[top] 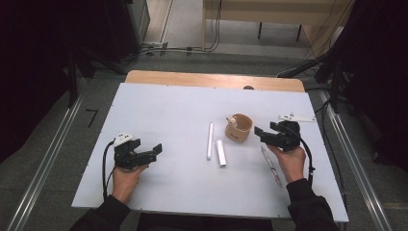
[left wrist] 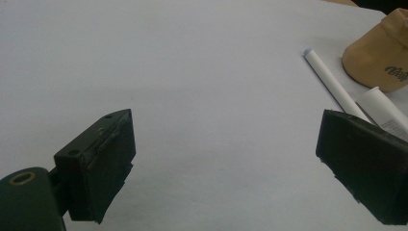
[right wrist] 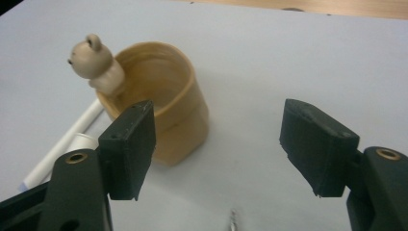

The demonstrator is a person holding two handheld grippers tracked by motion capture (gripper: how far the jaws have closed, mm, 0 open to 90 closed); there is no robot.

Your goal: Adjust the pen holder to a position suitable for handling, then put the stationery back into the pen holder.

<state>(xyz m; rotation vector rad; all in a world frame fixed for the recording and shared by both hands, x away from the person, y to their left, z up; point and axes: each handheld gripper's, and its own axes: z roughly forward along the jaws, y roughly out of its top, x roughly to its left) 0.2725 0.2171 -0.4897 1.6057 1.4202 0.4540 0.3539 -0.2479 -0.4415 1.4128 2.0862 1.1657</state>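
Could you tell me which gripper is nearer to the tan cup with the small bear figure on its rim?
Right. The right gripper sits just beside the tan cup; the left gripper rests far across the table.

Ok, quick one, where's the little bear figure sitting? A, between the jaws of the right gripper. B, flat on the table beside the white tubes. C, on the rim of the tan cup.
C: in the right gripper view the bear figure perches on the rim of the tan cup, and the right gripper has open jaws with nothing between them.
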